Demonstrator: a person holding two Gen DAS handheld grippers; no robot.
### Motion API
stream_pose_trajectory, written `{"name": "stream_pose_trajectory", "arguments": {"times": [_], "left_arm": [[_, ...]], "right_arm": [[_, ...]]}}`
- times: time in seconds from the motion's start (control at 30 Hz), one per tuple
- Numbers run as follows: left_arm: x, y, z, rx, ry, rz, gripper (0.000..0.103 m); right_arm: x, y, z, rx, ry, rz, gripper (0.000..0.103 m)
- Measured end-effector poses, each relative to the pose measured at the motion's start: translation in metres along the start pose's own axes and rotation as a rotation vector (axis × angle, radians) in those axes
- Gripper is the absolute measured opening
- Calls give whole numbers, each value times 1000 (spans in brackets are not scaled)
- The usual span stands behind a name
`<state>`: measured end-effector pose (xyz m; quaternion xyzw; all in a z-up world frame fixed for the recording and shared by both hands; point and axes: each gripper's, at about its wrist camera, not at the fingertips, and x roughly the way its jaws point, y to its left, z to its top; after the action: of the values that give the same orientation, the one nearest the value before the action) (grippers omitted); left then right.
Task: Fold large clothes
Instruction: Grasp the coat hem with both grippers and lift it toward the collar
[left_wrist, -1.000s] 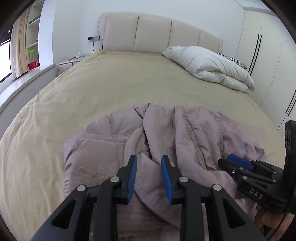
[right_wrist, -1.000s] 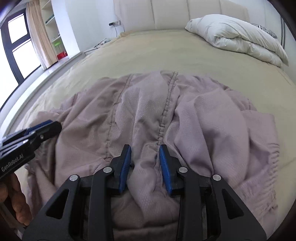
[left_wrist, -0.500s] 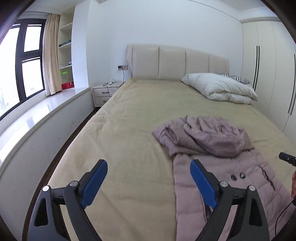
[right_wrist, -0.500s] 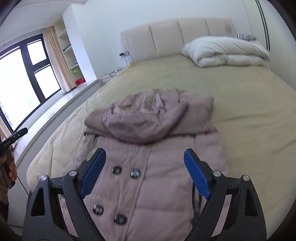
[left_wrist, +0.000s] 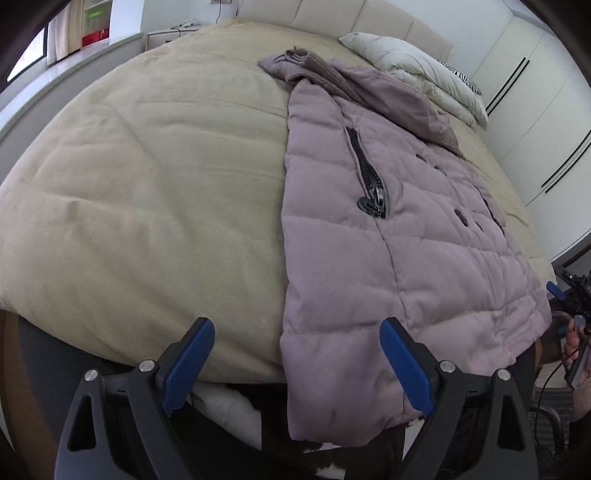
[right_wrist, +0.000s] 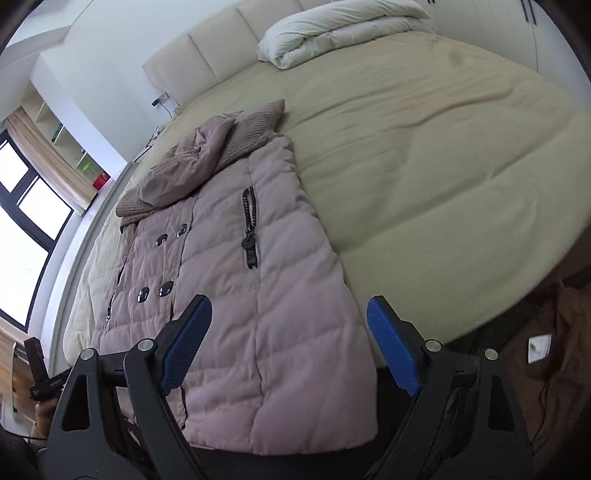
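A mauve quilted coat (left_wrist: 399, 258) lies face up on the bed (left_wrist: 147, 177), stretched lengthways from the foot edge toward the headboard (right_wrist: 207, 66). Its hem hangs a little over the foot edge, and its hood (right_wrist: 184, 170) is bunched on top of the collar at the far end. Two pairs of dark buttons (right_wrist: 162, 288) run down the front, and a black pocket zipper (left_wrist: 369, 184) shows on each side panel.

The left gripper (left_wrist: 295, 365) hovers at the foot edge with its blue pads spread wide; the coat's left hem corner sits between them, untouched. The right gripper (right_wrist: 288, 343) is likewise spread wide above the hem on the other side, gripping nothing. Each gripper appears at the border of the other's view, held by a hand (left_wrist: 576, 339), though those glimpses are too small to say much.

A folded white duvet (right_wrist: 332, 29) rests at the headboard corner near the wardrobe (left_wrist: 546, 110). Something brown lies on the floor beyond the bed's foot corner, possibly another garment.
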<state>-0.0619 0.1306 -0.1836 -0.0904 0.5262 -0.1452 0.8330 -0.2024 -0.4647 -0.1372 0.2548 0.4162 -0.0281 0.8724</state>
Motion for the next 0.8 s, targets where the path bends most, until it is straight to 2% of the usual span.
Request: {"name": "stream_pose_trajectory", "arguments": {"times": [0.07,0.2,0.37,0.43,0.5,0.57,0.67,0.7,0.8], "left_arm": [[9,3,1,-14,39,-37,93],[20,0,-1,-17,74,-62,93],[27,-4,-7,2,123,-95,93],[30,-1,-9,-18,148,-117,93],[32,4,-11,-47,175,-145,92],[34,7,-14,-67,191,-176,88],[38,12,-17,-118,214,-242,69],[39,12,-18,-135,221,-268,57],[41,6,-19,-118,228,-269,44]], "right_arm": [[1,-15,-7,44,24,-7,86],[4,-31,-15,88,81,3,81],[26,-40,-30,99,219,16,66],[26,-39,-31,101,209,35,64],[26,-41,-30,135,222,84,57],[26,-44,-30,157,235,120,50],[27,-49,-31,187,247,166,40],[29,-51,-31,197,251,178,36],[31,-51,-31,200,253,191,30]]}}
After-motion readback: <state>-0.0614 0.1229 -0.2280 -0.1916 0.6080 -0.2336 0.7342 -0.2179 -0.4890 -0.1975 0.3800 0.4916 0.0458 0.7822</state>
